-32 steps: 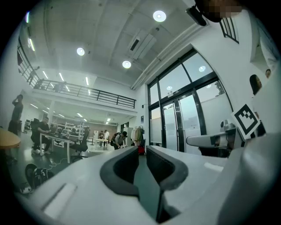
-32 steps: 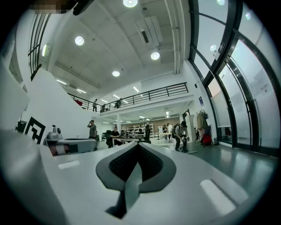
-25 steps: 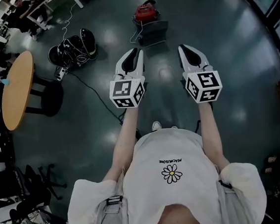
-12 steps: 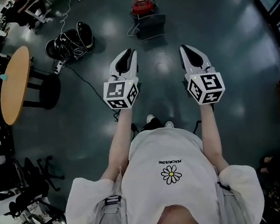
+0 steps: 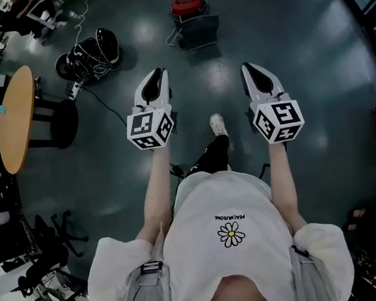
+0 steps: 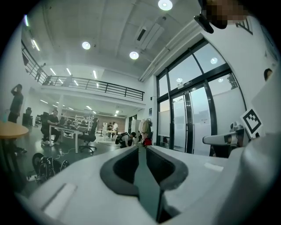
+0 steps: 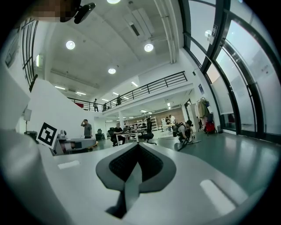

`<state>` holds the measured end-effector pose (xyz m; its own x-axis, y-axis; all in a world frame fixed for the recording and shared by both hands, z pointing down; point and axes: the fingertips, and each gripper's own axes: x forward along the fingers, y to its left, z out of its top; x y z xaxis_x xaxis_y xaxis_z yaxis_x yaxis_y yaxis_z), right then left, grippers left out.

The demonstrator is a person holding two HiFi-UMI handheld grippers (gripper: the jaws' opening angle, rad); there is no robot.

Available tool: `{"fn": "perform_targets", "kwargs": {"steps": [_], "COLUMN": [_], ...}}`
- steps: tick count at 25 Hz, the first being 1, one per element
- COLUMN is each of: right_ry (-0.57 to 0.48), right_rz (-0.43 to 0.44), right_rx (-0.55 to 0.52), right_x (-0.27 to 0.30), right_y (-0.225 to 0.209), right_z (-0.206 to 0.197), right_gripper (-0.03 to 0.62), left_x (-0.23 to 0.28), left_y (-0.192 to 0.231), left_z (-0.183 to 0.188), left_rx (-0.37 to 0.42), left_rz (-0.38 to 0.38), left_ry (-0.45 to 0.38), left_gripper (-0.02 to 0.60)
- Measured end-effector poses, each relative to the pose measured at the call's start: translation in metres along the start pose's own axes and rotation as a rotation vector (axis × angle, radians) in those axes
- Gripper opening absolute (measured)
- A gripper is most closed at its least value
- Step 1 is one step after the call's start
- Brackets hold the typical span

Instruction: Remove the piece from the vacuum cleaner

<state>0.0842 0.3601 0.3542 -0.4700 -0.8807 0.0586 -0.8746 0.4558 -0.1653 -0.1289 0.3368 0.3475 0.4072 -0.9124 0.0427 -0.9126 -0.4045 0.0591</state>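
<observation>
The red vacuum cleaner (image 5: 186,3) stands on the dark floor at the top of the head view, with a dark grey boxy part (image 5: 197,32) just in front of it. It is far ahead of both grippers. My left gripper (image 5: 156,73) and my right gripper (image 5: 249,68) are held out side by side at chest height, both shut and empty. In the left gripper view the vacuum cleaner (image 6: 146,141) is a small red spot just beyond the shut gripper (image 6: 141,147). In the right gripper view the vacuum cleaner (image 7: 210,128) sits by the glass wall, right of the gripper (image 7: 138,144).
A round wooden table (image 5: 14,121) and a black stool (image 5: 65,122) stand at the left. Black bags with a cable (image 5: 91,56) lie beyond them. Office chairs crowd the lower left. A white shoe (image 5: 218,124) is out front between the grippers. People sit at distant desks.
A leg with a white shoe has stepped forward between the grippers. The left gripper has drifted left and a little forward. Both grippers stay shut.
</observation>
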Motion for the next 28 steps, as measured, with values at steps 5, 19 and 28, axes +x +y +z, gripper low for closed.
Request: {"fn": "perform_targets", "kwargs": {"steps": [5,19,28], "right_ry": [0.019,0.112,0.128], "right_rz": [0.045,0.146,0.154], "right_rx": [-0.062,-0.097,-0.091], "right_x": [0.05,0.208,0.256], "right_y": [-0.023,-0.082,-0.104], "right_z": [0.005,0.021,0.015], "right_gripper": [0.025,0.026,0.026], "left_x": [0.044,0.194,0.244], "left_y": [0.024,0.069,0.079], "left_z": [0.001,0.006,0.0], "left_rx": [-0.053,-0.035,-0.05], "left_rz": [0.035,-0.003,-0.033], "left_ry": [-0.09,-0.037,-0.032], "left_gripper": [0.057,0.055,0.055]}}
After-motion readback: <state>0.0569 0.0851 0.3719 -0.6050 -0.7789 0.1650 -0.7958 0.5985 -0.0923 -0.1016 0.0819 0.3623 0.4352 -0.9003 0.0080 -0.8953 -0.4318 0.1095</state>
